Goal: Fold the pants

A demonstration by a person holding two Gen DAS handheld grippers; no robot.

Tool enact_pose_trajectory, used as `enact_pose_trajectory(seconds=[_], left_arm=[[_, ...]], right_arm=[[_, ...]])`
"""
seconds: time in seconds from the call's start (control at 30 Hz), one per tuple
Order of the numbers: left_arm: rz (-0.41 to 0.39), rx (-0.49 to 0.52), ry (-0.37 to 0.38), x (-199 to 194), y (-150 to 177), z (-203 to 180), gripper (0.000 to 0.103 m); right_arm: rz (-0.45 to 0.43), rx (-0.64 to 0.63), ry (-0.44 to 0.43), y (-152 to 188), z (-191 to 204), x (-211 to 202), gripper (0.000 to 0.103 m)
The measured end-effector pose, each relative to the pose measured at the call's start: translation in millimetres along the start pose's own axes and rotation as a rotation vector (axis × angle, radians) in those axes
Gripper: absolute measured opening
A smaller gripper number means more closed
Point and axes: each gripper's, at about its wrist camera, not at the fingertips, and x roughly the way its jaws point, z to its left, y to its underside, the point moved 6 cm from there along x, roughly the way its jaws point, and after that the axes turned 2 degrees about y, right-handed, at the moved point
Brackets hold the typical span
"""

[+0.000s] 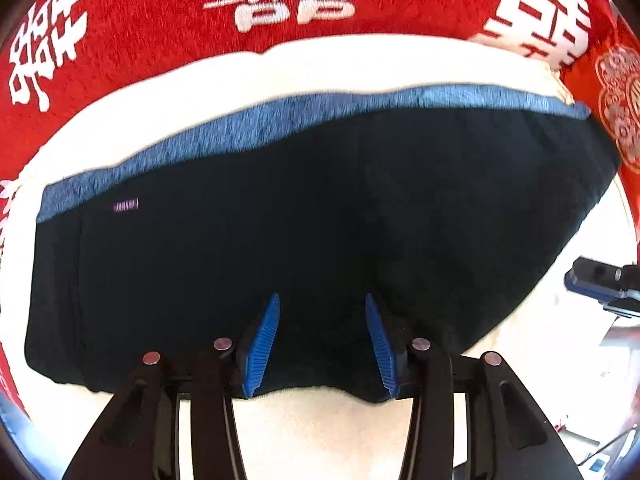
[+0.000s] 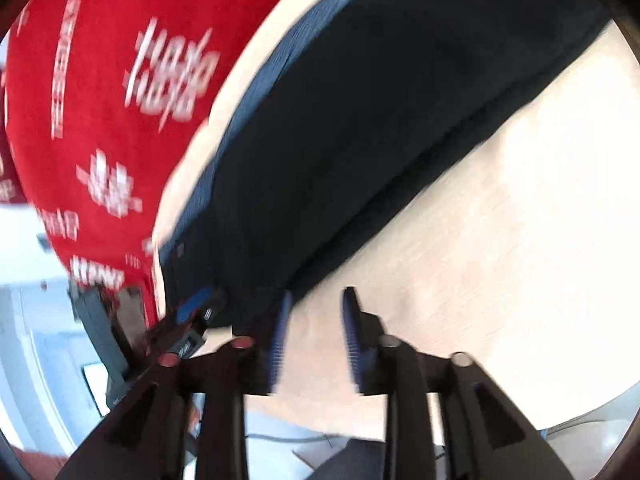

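Folded pants [image 1: 304, 240], black with a blue heathered waistband [image 1: 304, 120], lie flat on the pale tabletop [image 1: 320, 432]. The waistband runs along the far edge of the bundle in the left wrist view. A small rectangular label [image 1: 126, 205] sits just under the waistband near its left end. Beyond the tabletop's far edge is a red cloth [image 1: 160, 12] printed with white characters.

Left tool [image 1: 322, 336]: points steeply down over the near edge of the pants. Its blue ribbed pads [image 1: 262, 348] stand apart, with only flat black fabric visible below the gap; nothing is pinched between them. The near hem of the pants lies just under the pad bases.

Right tool [image 2: 316, 334]: the right wrist view is motion-blurred. Pads are apart, nothing between them. The left pad overlaps the corner of the pants [image 2: 360, 120]; the right pad is over bare tabletop [image 2: 500, 240]. The pants run diagonally from that corner toward the upper right, waistband on the side facing the red cloth [image 2: 100, 100].

Each tool shows at the edge of the other's view: the right one at right in the left wrist view, the left one by the pants' corner in the right wrist view.
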Motion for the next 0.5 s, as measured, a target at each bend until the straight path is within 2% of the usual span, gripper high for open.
enact_pose_trajectory(seconds=[0.17, 0.2, 0.27, 0.33, 0.4, 0.5], left_arm=[[-0.017, -0.007, 0.006, 12.4, -26.7, -21.7, 0.047], [-0.017, 0.002, 0.005, 15.4, -28.3, -26.9, 0.047], [-0.003, 0.019, -0.011, 26.0, -18.6, -36.8, 0.047], [-0.035, 0.023, -0.026, 22.6, -12.3, -35.0, 0.047], [-0.032, 0.035, -0.030, 21.2, -9.6, -34.7, 0.047], [-0.019, 0.045, -0.031, 21.5, -10.4, -33.6, 0.047]], right_arm=[[-0.030, 0.107, -0.045, -27.4, -19.6, -2.0, 0.033], [-0.047, 0.117, -0.056, -29.7, -20.1, -3.8, 0.019], [-0.074, 0.137, -0.051, -26.8, -23.4, -6.4, 0.011], [-0.087, 0.194, -0.064, -19.5, -31.1, -4.6, 0.009], [-0.087, 0.230, -0.070, -16.5, -37.7, -2.0, 0.008], [-0.074, 0.155, -0.049, -17.1, -26.8, -6.5, 0.008]])
